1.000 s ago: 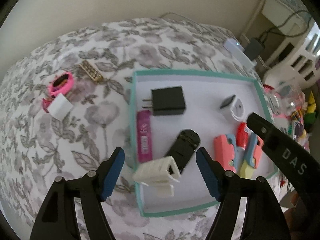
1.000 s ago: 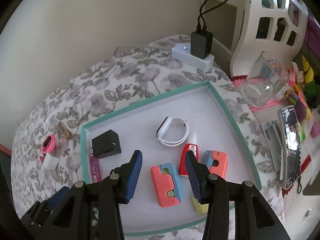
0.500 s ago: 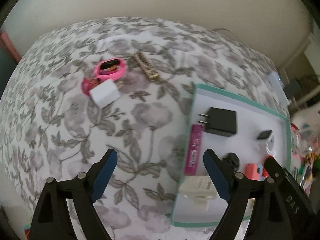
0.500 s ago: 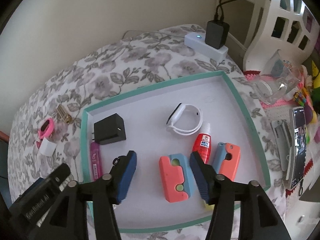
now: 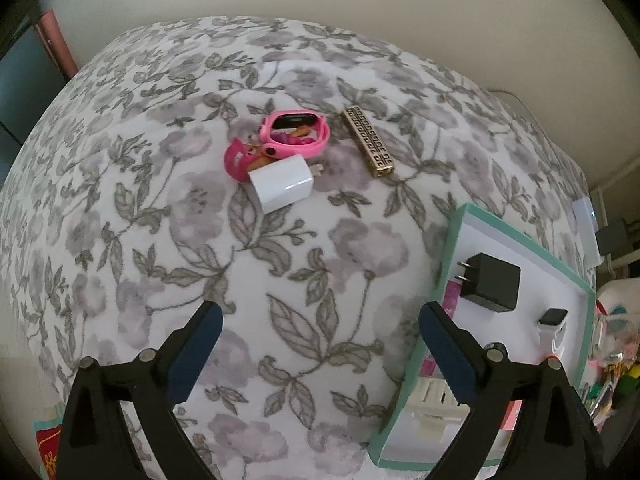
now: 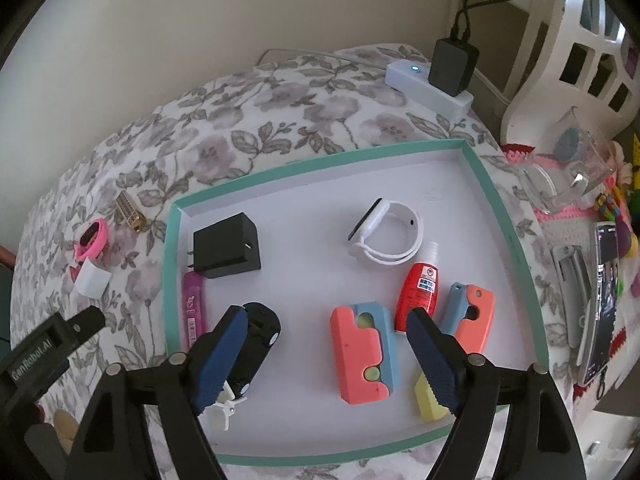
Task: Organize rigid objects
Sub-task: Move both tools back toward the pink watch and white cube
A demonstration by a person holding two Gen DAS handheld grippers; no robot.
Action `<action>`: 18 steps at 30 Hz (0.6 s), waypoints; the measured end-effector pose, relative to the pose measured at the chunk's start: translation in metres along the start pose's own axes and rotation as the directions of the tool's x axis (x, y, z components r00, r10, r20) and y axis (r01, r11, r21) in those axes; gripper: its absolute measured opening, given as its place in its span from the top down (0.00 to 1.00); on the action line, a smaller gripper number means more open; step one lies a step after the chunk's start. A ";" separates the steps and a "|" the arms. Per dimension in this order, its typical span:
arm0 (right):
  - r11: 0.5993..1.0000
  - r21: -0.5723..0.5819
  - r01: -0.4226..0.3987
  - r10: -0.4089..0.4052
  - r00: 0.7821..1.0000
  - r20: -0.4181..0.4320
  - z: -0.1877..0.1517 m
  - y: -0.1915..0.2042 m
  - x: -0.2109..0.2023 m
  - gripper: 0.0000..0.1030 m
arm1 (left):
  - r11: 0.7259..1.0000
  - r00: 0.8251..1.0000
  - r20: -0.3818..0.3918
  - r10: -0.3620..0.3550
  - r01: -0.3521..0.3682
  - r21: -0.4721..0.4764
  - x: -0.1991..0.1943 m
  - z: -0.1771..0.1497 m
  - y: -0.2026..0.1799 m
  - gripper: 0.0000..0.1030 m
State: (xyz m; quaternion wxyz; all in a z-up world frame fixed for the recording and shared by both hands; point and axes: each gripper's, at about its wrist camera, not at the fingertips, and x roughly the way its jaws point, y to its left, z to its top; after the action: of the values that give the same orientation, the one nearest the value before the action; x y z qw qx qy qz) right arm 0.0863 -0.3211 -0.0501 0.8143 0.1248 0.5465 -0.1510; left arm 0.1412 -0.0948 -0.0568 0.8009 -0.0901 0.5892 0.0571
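Surface: a floral cloth [image 5: 280,280] covers the table, which stands against a plain cream wall [image 5: 360,8].
Left claw: my left gripper [image 5: 320,344] hangs spread wide above bare cloth, holding nothing.
Right claw: my right gripper [image 6: 324,356] is parted, empty, over the teal-rimmed tray [image 6: 506,216].
Outside tray: white charger [image 5: 282,183], pink watch [image 5: 296,132] and gold case [image 5: 370,141] cluster near the table's far-left edge.
In tray: black charger [image 6: 226,246], white band [image 6: 386,236].

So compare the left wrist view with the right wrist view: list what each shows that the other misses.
Left wrist only: the open, empty left gripper over the floral cloth.
Right wrist only: the open right gripper, coral-and-blue block, red bottle, phone.
Both: pink watch, white charger cube, gold bar, black charger, teal-rimmed tray.
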 end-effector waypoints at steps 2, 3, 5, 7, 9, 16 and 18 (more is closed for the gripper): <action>1.000 -0.009 0.005 -0.005 1.000 -0.002 -0.001 0.002 0.001 0.07 | 1.000 1.000 0.000 0.002 -0.002 -0.009 0.000 0.002 0.003 0.04; 1.000 -0.015 0.006 -0.006 1.000 -0.001 -0.001 0.003 0.002 0.02 | 1.000 1.000 0.000 0.002 -0.002 -0.013 0.000 0.002 0.004 0.04; 1.000 -0.027 0.009 -0.009 1.000 0.002 -0.002 0.007 0.002 0.02 | 1.000 1.000 -0.003 -0.002 0.002 -0.030 0.001 0.003 0.009 0.04; 0.999 -0.039 0.010 -0.010 1.000 0.005 -0.002 0.010 0.002 0.01 | 0.999 1.000 -0.004 -0.002 0.002 -0.047 0.002 0.005 0.013 0.04; 0.998 -0.054 0.017 -0.017 1.000 0.008 -0.003 0.013 0.002 0.00 | 0.998 1.000 -0.001 0.003 -0.003 -0.059 0.002 0.007 0.018 0.04; 0.995 -0.093 0.033 -0.031 0.999 0.027 -0.004 0.024 0.003 0.00 | 0.995 0.999 0.036 0.014 -0.010 -0.097 -0.003 0.021 0.040 0.03; 0.995 -0.095 0.030 -0.027 0.999 0.034 -0.003 0.026 0.003 0.00 | 0.994 0.998 0.055 0.021 -0.015 -0.104 -0.005 0.026 0.047 0.00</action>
State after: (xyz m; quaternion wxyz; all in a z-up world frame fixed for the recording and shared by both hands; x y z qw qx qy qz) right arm 0.0948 -0.2960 -0.0527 0.8257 0.0756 0.5415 -0.1385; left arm 0.1548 -0.0431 -0.0478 0.8109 -0.1246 0.5634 0.0972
